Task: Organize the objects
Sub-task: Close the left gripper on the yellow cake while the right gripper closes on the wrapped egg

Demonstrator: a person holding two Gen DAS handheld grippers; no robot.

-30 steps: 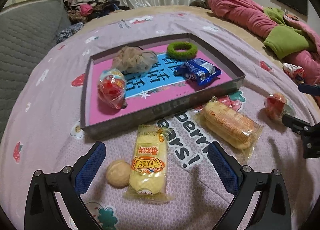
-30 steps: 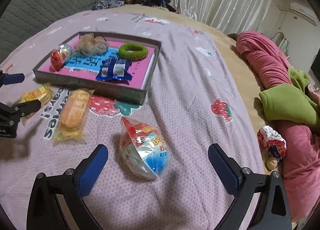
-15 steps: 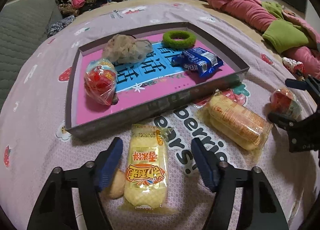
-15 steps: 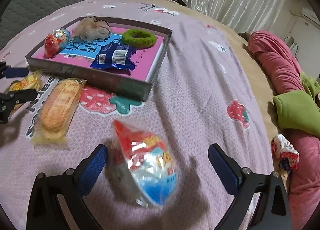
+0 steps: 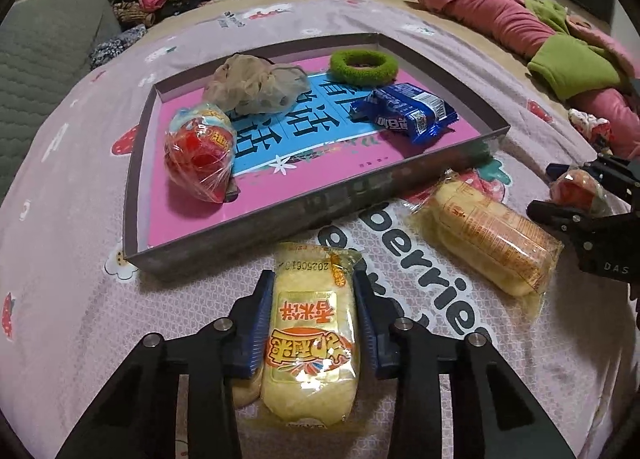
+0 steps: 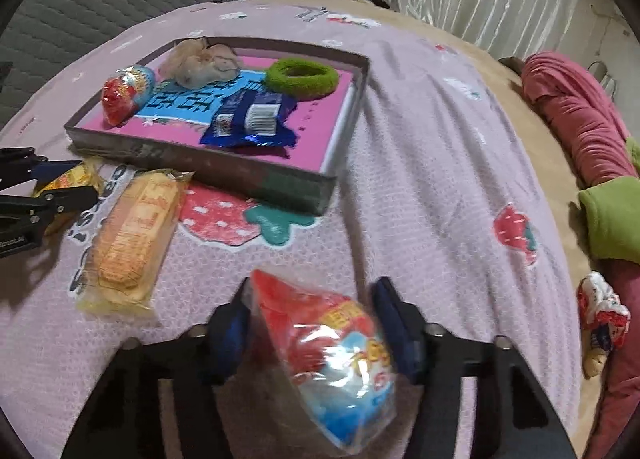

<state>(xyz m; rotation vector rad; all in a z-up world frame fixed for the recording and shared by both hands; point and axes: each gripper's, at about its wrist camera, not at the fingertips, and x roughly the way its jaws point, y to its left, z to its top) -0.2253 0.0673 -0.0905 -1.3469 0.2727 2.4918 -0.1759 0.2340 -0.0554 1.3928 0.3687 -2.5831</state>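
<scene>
My left gripper (image 5: 314, 299) is shut on a yellow snack packet (image 5: 310, 343) lying on the pink bedspread in front of the grey tray (image 5: 280, 219). My right gripper (image 6: 316, 311) is shut on a red and blue wrapped egg toy (image 6: 332, 355); it also shows in the left wrist view (image 5: 576, 189). The tray holds another wrapped egg toy (image 5: 200, 157), a beige scrunchie (image 5: 252, 83), a green ring (image 5: 364, 67) and a blue packet (image 5: 408, 111). An orange biscuit packet (image 5: 492, 235) lies between the grippers.
A small round bun (image 5: 244, 395) lies under the left finger beside the yellow packet. Pink and green bedding (image 5: 560, 51) is piled at the right. A small doll (image 6: 600, 315) lies at the bed's right side. A grey cushion (image 5: 36, 51) stands at the left.
Both grippers have closed from wide open: the left onto the yellow snack packet, the right onto the egg toy. Both cameras moved in closer to their objects.
</scene>
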